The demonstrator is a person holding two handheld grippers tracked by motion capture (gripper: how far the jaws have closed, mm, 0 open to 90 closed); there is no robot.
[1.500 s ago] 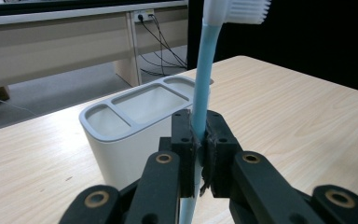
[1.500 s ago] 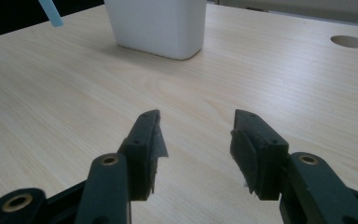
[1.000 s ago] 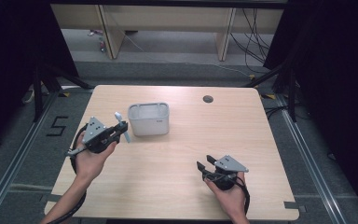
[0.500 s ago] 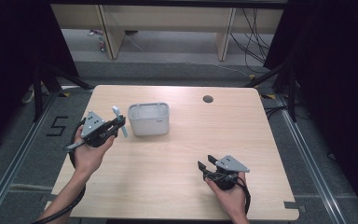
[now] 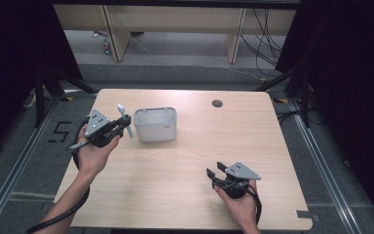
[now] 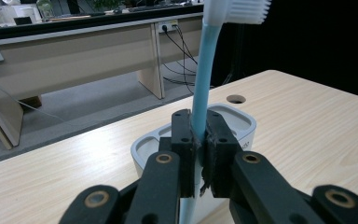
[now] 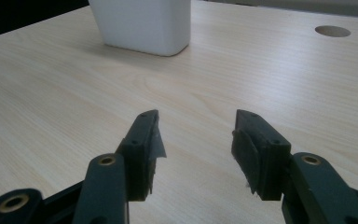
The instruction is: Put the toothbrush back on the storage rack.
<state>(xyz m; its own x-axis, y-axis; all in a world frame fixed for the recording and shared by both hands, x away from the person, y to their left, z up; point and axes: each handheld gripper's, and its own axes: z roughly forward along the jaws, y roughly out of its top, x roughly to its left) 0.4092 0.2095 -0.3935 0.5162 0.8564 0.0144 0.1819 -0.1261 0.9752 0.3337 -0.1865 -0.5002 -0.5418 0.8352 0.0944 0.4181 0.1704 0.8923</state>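
Observation:
A light blue toothbrush (image 6: 204, 79) with white bristles stands upright between the jaws of my left gripper (image 6: 199, 154), which is shut on its handle. In the high view the left gripper (image 5: 119, 127) holds the toothbrush (image 5: 124, 120) just left of a white rectangular holder (image 5: 155, 124). The holder (image 6: 233, 122) sits right behind the jaws in the left gripper view. My right gripper (image 5: 215, 174) rests low near the table's front right, open and holding nothing. In the right gripper view, the right gripper (image 7: 196, 140) has the white holder (image 7: 142, 23) far ahead of it.
The wooden table (image 5: 190, 195) has a round cable hole (image 5: 217, 103) at the back right. Beyond the table's far edge are desk legs and cables on the floor. A floor marking "5" (image 5: 61, 131) lies to the left.
My left gripper has carried the toothbrush up and away from me, closer to the holder's left side. The right gripper has stayed where it was.

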